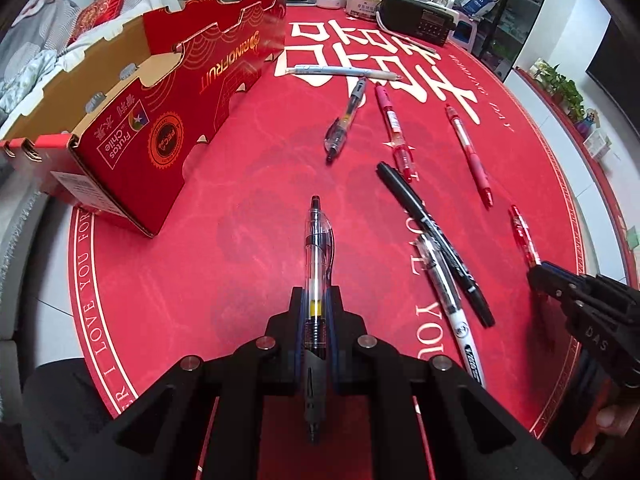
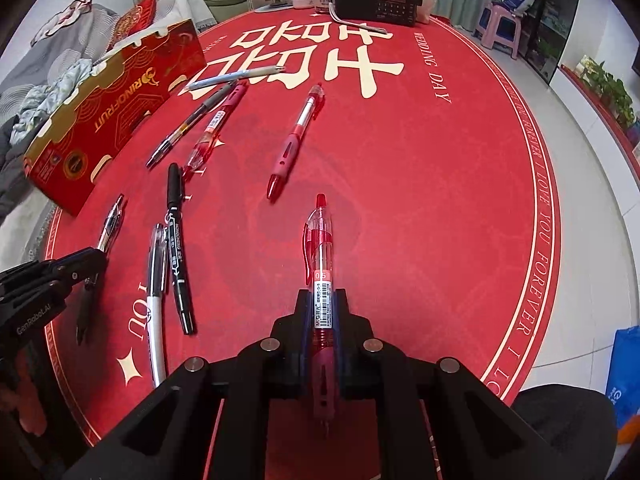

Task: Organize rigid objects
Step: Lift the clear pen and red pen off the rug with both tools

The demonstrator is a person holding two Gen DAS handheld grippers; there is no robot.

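Observation:
My left gripper (image 1: 316, 304) is shut on a clear black-ink pen (image 1: 318, 240), which points away from me above the red mat. My right gripper (image 2: 322, 308) is shut on a clear red pen (image 2: 320, 236) held the same way. Each gripper shows in the other's view: the right gripper (image 1: 538, 276) at the right edge, the left gripper (image 2: 98, 260) at the left edge. An open red cardboard box (image 1: 168, 120) stands at the left of the mat. Loose on the mat lie a black marker (image 1: 432, 236), a white pen (image 1: 456, 312) and several red and black pens.
The round red mat (image 1: 248, 216) covers the table. A black radio (image 1: 418, 20), jars and small containers crowd the far edge. A pale blue pen (image 1: 344, 72) lies near the box's far end. Clothes and a sofa lie beyond the box; a pink stool (image 2: 500, 28) stands far right.

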